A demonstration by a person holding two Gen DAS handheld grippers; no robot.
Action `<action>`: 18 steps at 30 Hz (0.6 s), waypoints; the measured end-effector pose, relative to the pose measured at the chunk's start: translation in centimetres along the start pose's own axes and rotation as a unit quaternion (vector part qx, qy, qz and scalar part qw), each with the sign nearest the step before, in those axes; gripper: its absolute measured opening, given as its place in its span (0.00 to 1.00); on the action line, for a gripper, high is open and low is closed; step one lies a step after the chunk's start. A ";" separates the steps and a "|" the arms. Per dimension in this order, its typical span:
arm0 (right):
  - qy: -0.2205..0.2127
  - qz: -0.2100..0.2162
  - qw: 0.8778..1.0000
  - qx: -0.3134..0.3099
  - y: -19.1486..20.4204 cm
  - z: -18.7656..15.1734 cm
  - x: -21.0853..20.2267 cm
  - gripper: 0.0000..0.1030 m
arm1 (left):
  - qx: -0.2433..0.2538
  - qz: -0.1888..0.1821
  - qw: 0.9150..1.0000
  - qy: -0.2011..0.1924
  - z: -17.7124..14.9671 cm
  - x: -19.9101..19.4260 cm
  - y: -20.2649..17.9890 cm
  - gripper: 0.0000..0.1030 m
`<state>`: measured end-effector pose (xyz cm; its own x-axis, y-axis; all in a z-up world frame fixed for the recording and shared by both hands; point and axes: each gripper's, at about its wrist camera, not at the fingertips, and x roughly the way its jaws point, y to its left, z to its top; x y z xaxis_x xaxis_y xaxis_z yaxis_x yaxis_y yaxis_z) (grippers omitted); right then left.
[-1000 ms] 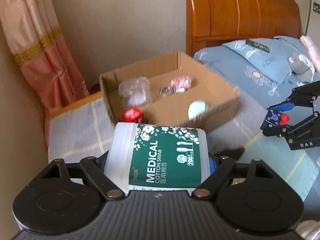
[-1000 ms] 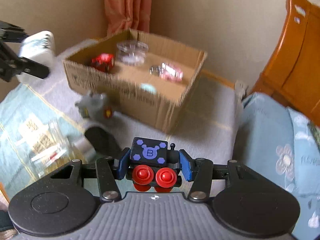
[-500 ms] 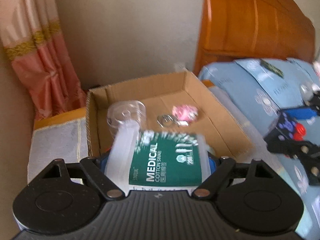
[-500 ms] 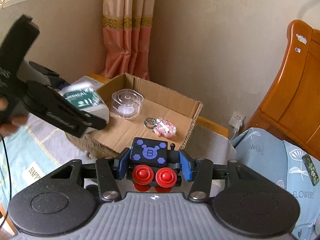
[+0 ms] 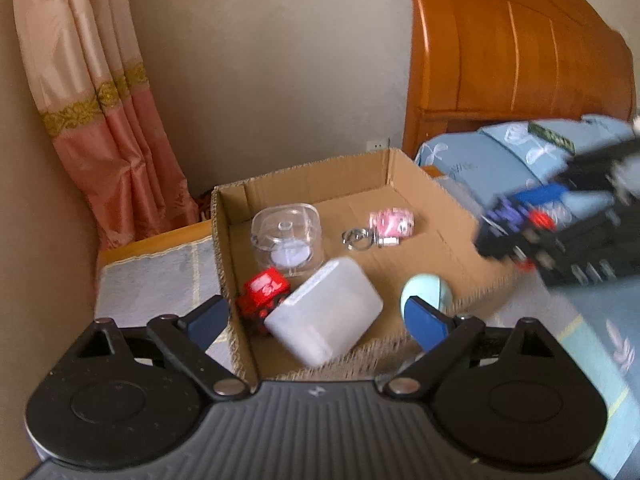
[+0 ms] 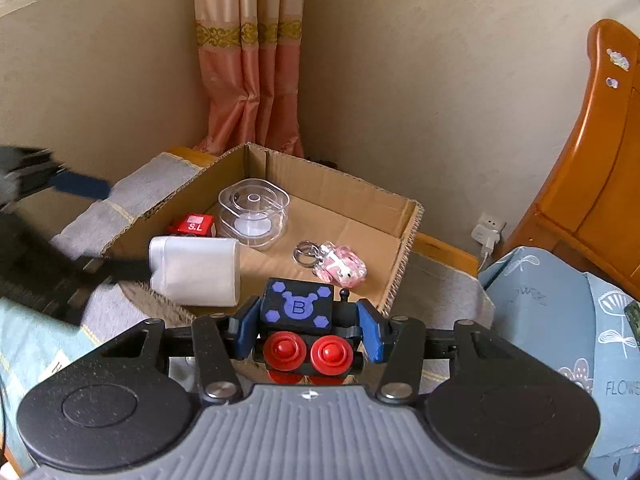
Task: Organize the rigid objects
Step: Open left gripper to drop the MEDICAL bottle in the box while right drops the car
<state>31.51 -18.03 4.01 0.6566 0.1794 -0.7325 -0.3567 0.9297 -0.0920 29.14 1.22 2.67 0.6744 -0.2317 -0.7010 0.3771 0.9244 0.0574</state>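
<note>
A cardboard box (image 5: 404,176) (image 6: 348,196) stands on a low table. In it lie a white cotton swab box (image 5: 326,312) (image 6: 196,270), a red toy car (image 5: 262,294) (image 6: 194,225), a clear plastic case (image 5: 286,232) (image 6: 254,210) and a pink keychain (image 5: 390,224) (image 6: 340,264). My left gripper (image 5: 316,320) is open and empty above the box's near corner. My right gripper (image 6: 306,320) is shut on a black toy with blue and red buttons (image 6: 298,308), held near the box's front edge; it shows blurred in the left wrist view (image 5: 520,224).
A wooden headboard (image 5: 500,60) and a blue patterned pillow (image 5: 488,160) are to the right. A pink curtain (image 5: 92,128) hangs behind. A grey cloth (image 5: 160,276) covers the table. A pale blue sticker (image 5: 426,296) is on the box's front wall.
My left gripper opened and let go of the cotton swab box, which now lies in the cardboard box. My right gripper moved closer to the box with the toy.
</note>
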 end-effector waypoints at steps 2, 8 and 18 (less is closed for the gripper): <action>0.004 -0.001 1.000 0.003 0.0 0.6 0.9 0.54 | 0.012 0.005 1.000 -0.001 -0.7 -0.7 -0.1 0.92; 0.007 -0.013 1.000 0.027 -0.2 2.0 3.1 0.68 | 0.008 0.002 1.000 -0.007 -2.1 -2.1 0.1 0.92; -0.022 -0.014 0.999 0.046 0.1 0.7 0.5 1.00 | -0.015 0.003 1.000 -0.021 -3.4 -3.4 0.4 0.95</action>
<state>32.24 -17.63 4.12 0.6944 0.1651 -0.7004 -0.2773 0.9596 -0.0488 24.86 3.46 2.60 0.7033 -0.2376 -0.6700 0.3536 0.9345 0.0399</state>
